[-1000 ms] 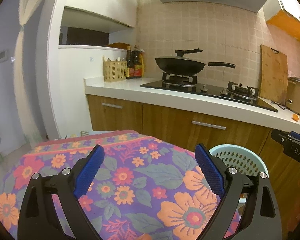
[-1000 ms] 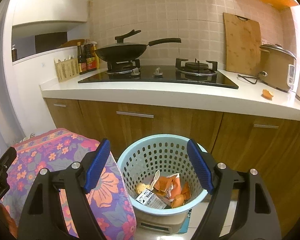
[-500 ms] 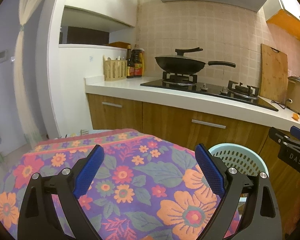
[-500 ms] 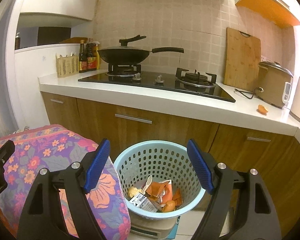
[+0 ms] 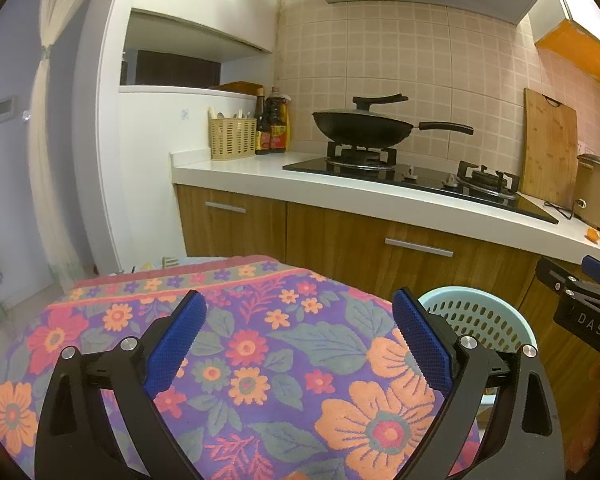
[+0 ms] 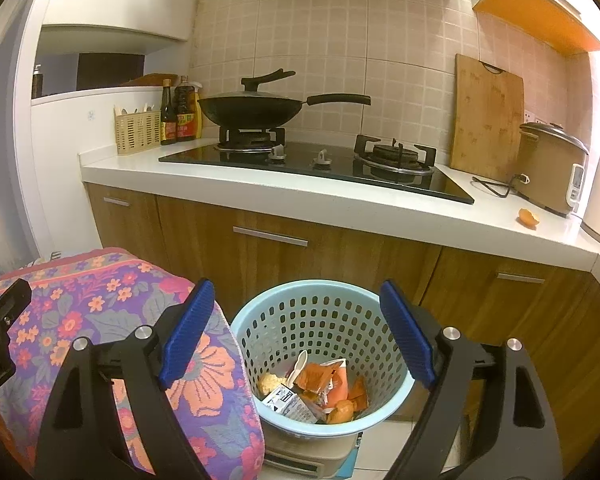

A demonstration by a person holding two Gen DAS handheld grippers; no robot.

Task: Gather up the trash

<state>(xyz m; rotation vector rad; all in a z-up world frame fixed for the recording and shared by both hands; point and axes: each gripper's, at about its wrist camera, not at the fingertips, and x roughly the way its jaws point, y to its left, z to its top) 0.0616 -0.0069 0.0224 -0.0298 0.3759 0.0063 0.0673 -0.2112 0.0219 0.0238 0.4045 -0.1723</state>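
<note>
A light blue perforated bin stands on the floor before the cabinets and holds wrappers, orange peel and a white spoon. Its rim also shows in the left wrist view. My right gripper is open and empty, above and in front of the bin. My left gripper is open and empty over a flowered cloth. A small orange peel lies on the white counter at the right, also in the left wrist view.
The counter carries a gas hob with a black wok, a yellow utensil basket, sauce bottles, a wooden cutting board, a rice cooker and a kettle. Wooden cabinets run below. The flowered cloth is left of the bin.
The right gripper has risen and pulled back a little, so the bin sits lower and the counter peel has drifted inward. The left gripper has barely moved. Both stay open.
</note>
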